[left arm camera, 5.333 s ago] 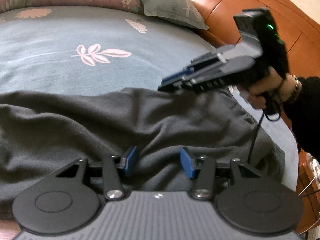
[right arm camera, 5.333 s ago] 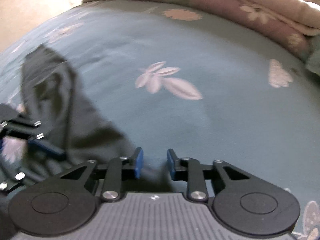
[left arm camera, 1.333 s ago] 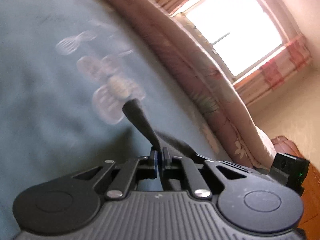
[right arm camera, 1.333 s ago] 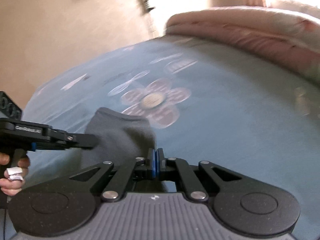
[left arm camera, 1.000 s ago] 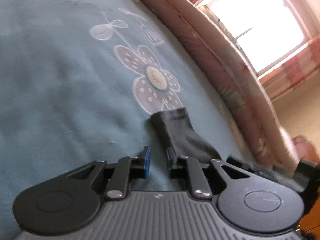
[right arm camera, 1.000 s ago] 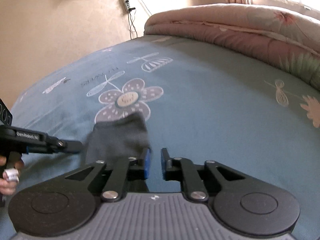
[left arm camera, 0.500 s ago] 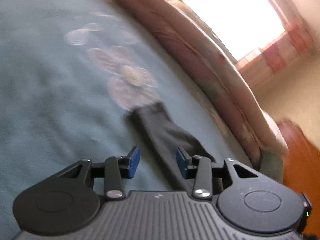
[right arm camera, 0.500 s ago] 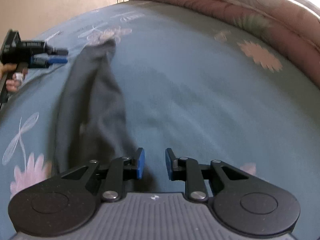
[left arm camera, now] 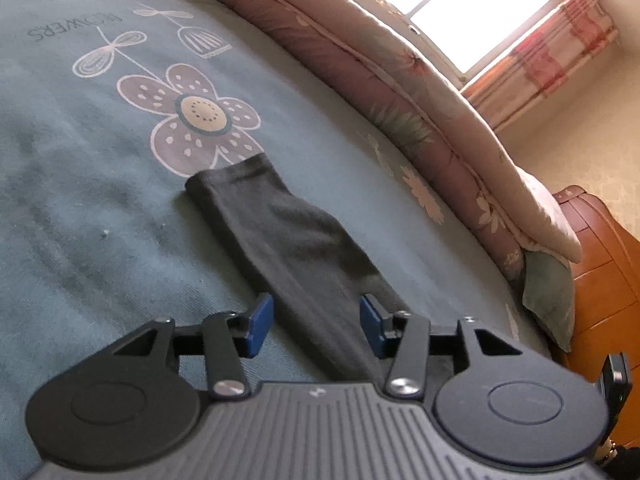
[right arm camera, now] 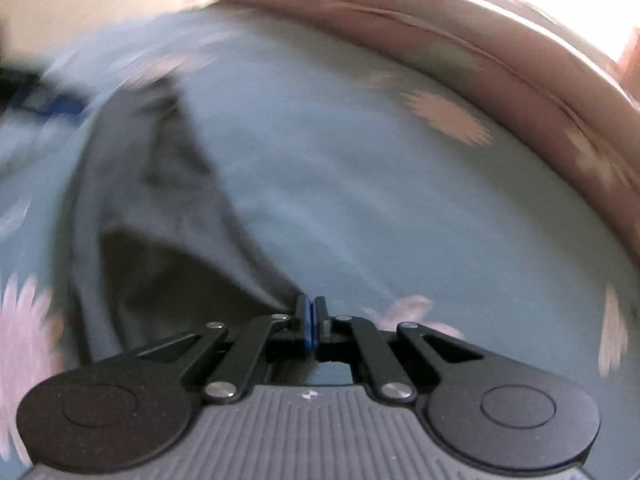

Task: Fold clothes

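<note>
A dark grey garment lies on the blue flowered bedspread. In the left wrist view one long narrow part [left arm camera: 288, 232] stretches away to its hemmed end beside a printed flower. My left gripper [left arm camera: 312, 322] is open, its blue pads on either side of this part, just above it. In the blurred right wrist view my right gripper [right arm camera: 311, 314] is shut on a fold of the garment [right arm camera: 168, 240], which spreads to the left. The left gripper [right arm camera: 52, 106] shows faintly at far left.
A rolled pink flowered quilt [left arm camera: 400, 80] runs along the far side of the bed. A green pillow [left arm camera: 548, 292] and an orange wooden headboard [left arm camera: 600, 264] are at the right. A bright window [left arm camera: 460, 4] with checked curtains is beyond.
My left gripper has let go of the garment's end, opened wide and drawn back along it. My right gripper opened, moved back along the garment and has now shut on a fold of it.
</note>
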{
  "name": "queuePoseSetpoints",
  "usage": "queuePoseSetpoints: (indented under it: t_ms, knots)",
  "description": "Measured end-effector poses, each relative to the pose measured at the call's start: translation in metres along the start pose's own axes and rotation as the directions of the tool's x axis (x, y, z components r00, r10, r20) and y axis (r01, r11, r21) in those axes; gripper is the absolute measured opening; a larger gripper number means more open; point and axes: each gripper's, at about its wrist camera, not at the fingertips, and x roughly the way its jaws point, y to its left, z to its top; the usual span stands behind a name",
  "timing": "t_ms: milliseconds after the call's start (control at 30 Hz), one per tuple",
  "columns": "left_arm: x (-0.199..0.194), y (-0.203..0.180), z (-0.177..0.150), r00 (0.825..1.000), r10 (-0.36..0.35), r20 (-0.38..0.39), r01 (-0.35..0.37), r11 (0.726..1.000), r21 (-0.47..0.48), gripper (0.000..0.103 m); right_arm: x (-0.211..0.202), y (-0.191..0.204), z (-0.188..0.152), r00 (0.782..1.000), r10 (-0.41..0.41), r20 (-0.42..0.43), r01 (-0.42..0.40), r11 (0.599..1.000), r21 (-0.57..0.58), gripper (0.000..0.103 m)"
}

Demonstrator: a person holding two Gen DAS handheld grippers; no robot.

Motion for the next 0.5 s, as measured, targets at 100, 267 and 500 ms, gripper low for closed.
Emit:
queuePoseSetpoints:
  t_ms: [100, 267, 500]
  knots:
    - [0.005, 0.0, 0.002, 1.0, 0.028, -0.009, -0.028, 1.0, -0.013, 0.052, 0.002, -0.004, -0.002, 0.999, -0.038, -0.02, 0.038, 0.999, 0.023, 0.013]
    - [0.012, 0.02, 0.005, 0.996, 0.082, 0.018, -0.078, 0.986, -0.145, 0.052, -0.028, 0.018, 0.003, 0.994, 0.031, 0.1, -0.033, 0.999, 0.016, 0.026]
    - [0.027, 0.038, 0.014, 0.993, 0.07, 0.1, -0.043, 0.967, -0.251, 0.063, -0.008, 0.115, -0.005, 0.981, 0.192, 0.005, -0.186, 0.955, -0.23, 0.026]
